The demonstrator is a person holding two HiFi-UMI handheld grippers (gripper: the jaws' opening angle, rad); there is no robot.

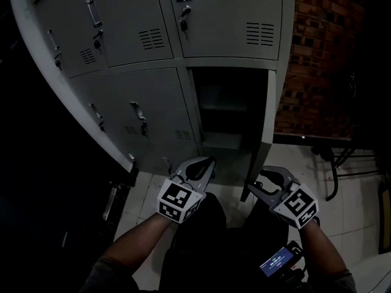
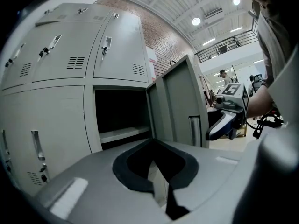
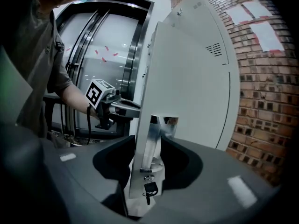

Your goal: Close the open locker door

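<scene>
- Right gripper view: right gripper (image 3: 147,146) clamps the edge of the open locker door (image 3: 187,78) (handle (image 3: 153,129) and key (image 3: 150,189) sit between its jaws);
- left gripper (image 1: 206,163), to its left, has its jaws together, empty.

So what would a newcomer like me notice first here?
A bank of grey lockers fills the head view, with one lower door standing open beside a brick wall. The right tongs grip that door's edge by its handle, a key dangling below; the left tongs hang shut nearby.
</scene>
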